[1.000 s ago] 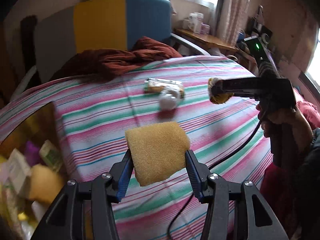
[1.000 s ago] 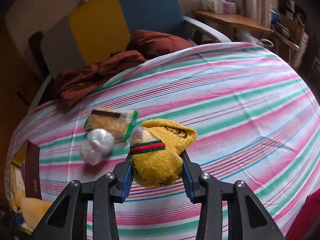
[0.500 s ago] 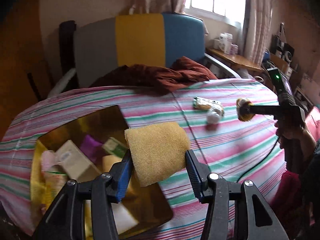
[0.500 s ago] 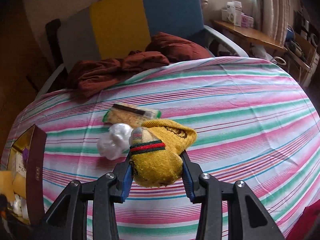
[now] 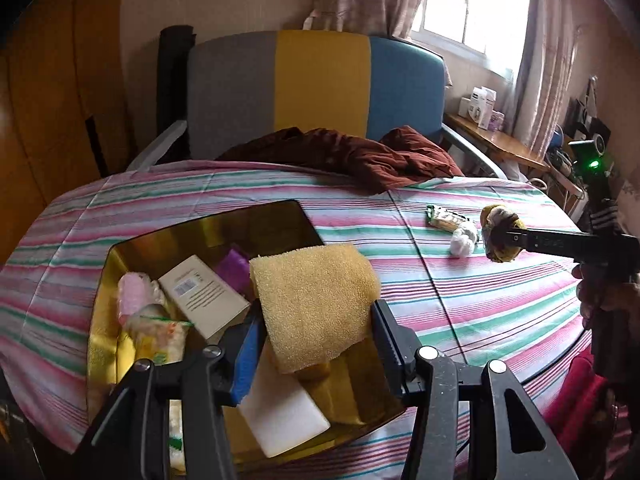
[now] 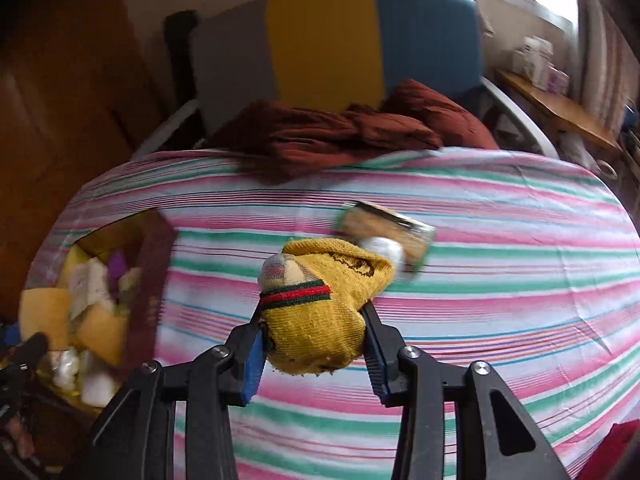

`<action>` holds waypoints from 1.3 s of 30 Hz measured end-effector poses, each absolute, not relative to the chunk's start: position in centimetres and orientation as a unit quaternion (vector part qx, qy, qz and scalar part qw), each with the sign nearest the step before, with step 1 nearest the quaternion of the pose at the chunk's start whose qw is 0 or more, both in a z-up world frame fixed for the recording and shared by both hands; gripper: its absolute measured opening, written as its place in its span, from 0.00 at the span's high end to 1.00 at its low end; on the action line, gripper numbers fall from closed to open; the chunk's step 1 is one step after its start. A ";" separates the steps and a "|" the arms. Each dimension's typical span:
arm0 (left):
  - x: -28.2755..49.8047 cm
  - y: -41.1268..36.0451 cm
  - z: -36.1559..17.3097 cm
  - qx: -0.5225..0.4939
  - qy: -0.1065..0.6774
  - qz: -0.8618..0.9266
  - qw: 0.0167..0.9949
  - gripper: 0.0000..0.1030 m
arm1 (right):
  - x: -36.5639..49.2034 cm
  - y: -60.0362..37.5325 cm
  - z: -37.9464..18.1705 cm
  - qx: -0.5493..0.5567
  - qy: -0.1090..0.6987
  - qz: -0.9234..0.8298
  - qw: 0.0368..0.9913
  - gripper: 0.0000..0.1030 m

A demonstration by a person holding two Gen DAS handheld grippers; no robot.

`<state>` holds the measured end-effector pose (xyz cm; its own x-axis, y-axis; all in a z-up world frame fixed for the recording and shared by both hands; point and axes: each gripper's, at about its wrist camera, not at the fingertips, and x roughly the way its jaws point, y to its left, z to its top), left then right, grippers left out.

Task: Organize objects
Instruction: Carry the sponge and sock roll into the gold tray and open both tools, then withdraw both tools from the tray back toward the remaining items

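My left gripper (image 5: 316, 338) is shut on a yellow sponge (image 5: 314, 300) and holds it above the gold-lined box (image 5: 240, 228), which holds several items. My right gripper (image 6: 314, 354) is shut on a rolled yellow sock (image 6: 320, 304) with a red and green band, held above the striped cloth. That gripper and sock also show in the left wrist view (image 5: 500, 240) at the right. A snack packet (image 5: 446, 218) and a white wad (image 5: 464, 242) lie on the cloth beyond the sock. The box shows in the right wrist view (image 6: 150, 272) at the left.
A striped cloth (image 5: 460, 300) covers the table. A dark red cloth (image 5: 360, 156) lies heaped at the far edge, against a grey, yellow and blue chair (image 5: 320, 88). A wooden shelf (image 5: 496, 140) with boxes stands at the far right.
My left gripper has swung left with the sponge, from over the cloth to over the box. My right gripper has turned left with the sock, bringing the box into view.
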<state>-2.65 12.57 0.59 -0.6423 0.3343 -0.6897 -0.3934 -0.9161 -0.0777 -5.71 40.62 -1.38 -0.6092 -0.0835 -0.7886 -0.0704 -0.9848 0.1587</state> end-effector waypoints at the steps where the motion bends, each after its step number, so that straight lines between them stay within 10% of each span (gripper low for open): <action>1: -2.7 11.9 0.6 -0.372 0.034 0.906 0.198 0.49 | -5.6 39.6 -1.0 0.439 -0.085 -0.894 0.016 0.59; 17: -2.3 3.5 -2.2 -0.407 -0.029 0.902 0.138 0.49 | -7.7 23.0 0.0 0.431 -0.071 -0.879 0.192 0.59; 24: -4.4 4.0 -2.5 -0.397 -0.035 0.908 0.126 0.32 | -11.9 19.1 -0.4 0.438 -0.080 -0.871 0.209 0.49; 39: -3.9 2.3 -3.5 -0.406 -0.038 0.908 0.093 0.31 | -9.1 20.6 -1.7 0.450 -0.086 -0.874 0.162 0.39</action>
